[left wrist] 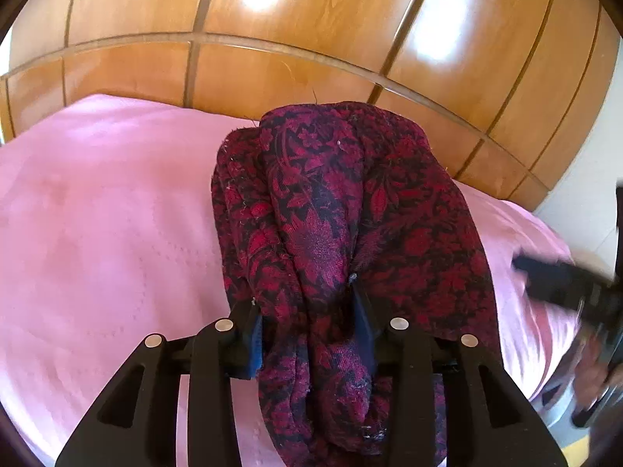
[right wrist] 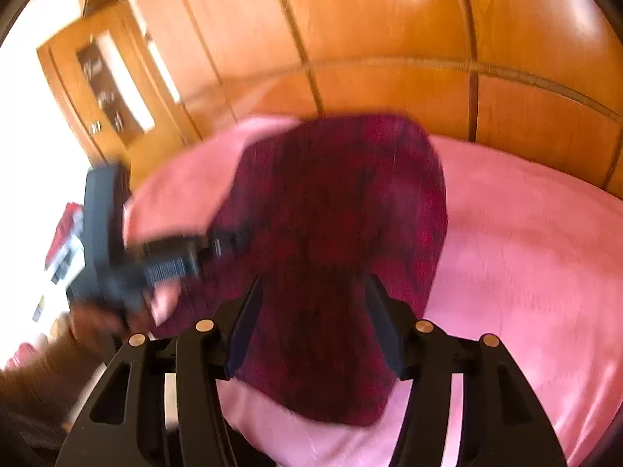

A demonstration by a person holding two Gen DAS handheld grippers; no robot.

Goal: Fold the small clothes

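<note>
A dark red and black floral garment (left wrist: 342, 210) lies bunched on the pink bedspread (left wrist: 109, 225). My left gripper (left wrist: 303, 295) is shut on a thick fold of the garment, which spills between and below its fingers. In the right wrist view, blurred by motion, the garment (right wrist: 335, 214) lies under my right gripper (right wrist: 313, 288), whose jaws stand wide apart above the cloth without pinching it. The left gripper (right wrist: 218, 245) shows there at the left, at the garment's edge. The right gripper (left wrist: 560, 284) shows blurred at the right of the left wrist view.
A glossy wooden headboard (left wrist: 311, 39) rises behind the bed. A wooden cabinet (right wrist: 105, 78) stands at the left in the right wrist view. The pink bedspread (right wrist: 525, 241) spreads to both sides of the garment.
</note>
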